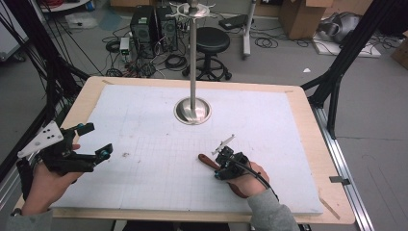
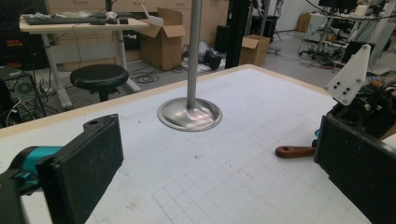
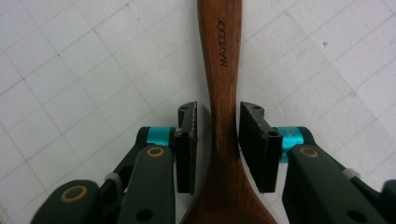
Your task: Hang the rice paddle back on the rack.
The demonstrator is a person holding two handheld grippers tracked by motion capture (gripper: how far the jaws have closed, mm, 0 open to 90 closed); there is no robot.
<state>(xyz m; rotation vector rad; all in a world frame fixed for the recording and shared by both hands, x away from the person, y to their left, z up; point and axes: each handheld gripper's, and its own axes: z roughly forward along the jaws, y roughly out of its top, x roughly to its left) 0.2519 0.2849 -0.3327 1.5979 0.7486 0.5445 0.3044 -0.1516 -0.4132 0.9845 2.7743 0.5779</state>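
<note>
White gridded table [image 1: 144, 134], wide bare margins, left gripper [image 1: 91, 142] spread, right gripper [image 3: 217, 126] straddling wooden spoon [image 3: 219, 56], small gaps.

Brown wooden spoon [image 3: 223, 93] — flat on mat

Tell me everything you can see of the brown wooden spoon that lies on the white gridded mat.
The brown wooden spoon looks like smooth, dark reddish wood. Its narrow handle carries the printed word MAXCOOK and widens toward the near end in the right gripper view. It lies flat on the white gridded mat, in front of the person's right hand. The right gripper stands over it with one black jaw on each side of the handle; a thin gap shows on both sides, so the pads do not press it yet.
</note>
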